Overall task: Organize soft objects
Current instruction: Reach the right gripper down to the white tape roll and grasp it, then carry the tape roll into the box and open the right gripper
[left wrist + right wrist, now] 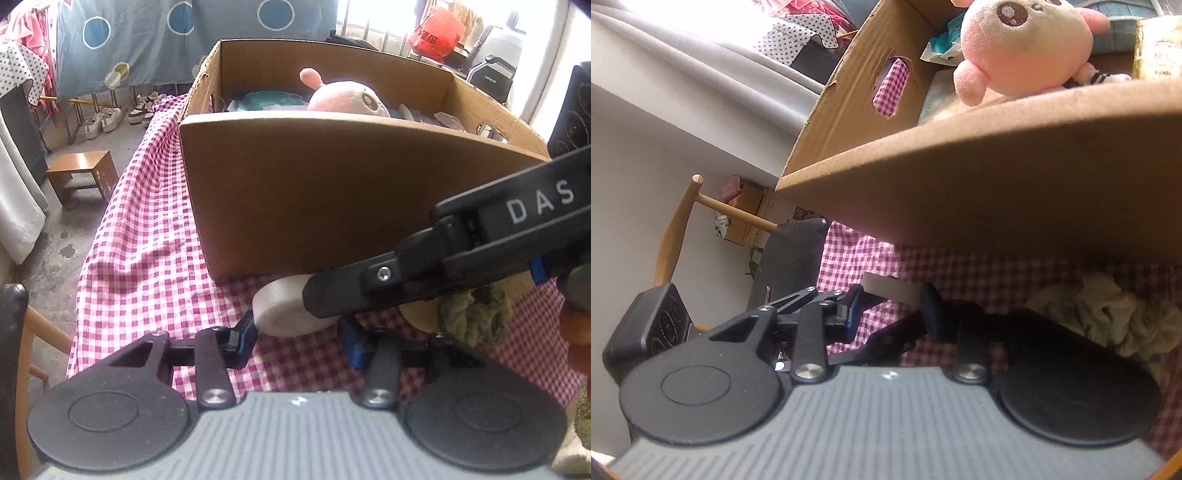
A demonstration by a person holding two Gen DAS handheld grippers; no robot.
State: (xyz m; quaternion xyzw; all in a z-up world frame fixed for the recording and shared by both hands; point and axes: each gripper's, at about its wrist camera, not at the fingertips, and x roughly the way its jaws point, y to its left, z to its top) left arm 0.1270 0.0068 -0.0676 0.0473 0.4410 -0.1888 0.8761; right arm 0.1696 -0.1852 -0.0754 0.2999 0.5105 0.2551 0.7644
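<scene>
A white tape roll (284, 308) lies on the checked cloth in front of the cardboard box (314, 192). My left gripper (299, 338) is open, its blue-tipped fingers (243, 341) on either side of the roll. My right gripper (892, 308) also has its jaws around the roll (892, 290), close to it; its arm crosses the left wrist view. A crumpled olive-green cloth (476, 312) lies to the right; in the right wrist view it (1115, 314) sits beside the gripper. A pink plush toy (1023, 48) lies inside the box (979, 177).
The table is covered with a red-and-white checked cloth (147, 258). The box also holds packets and fabric. A small wooden stool (83, 173) and shoes stand on the floor at left. A wooden chair back (679, 229) stands beyond the table edge.
</scene>
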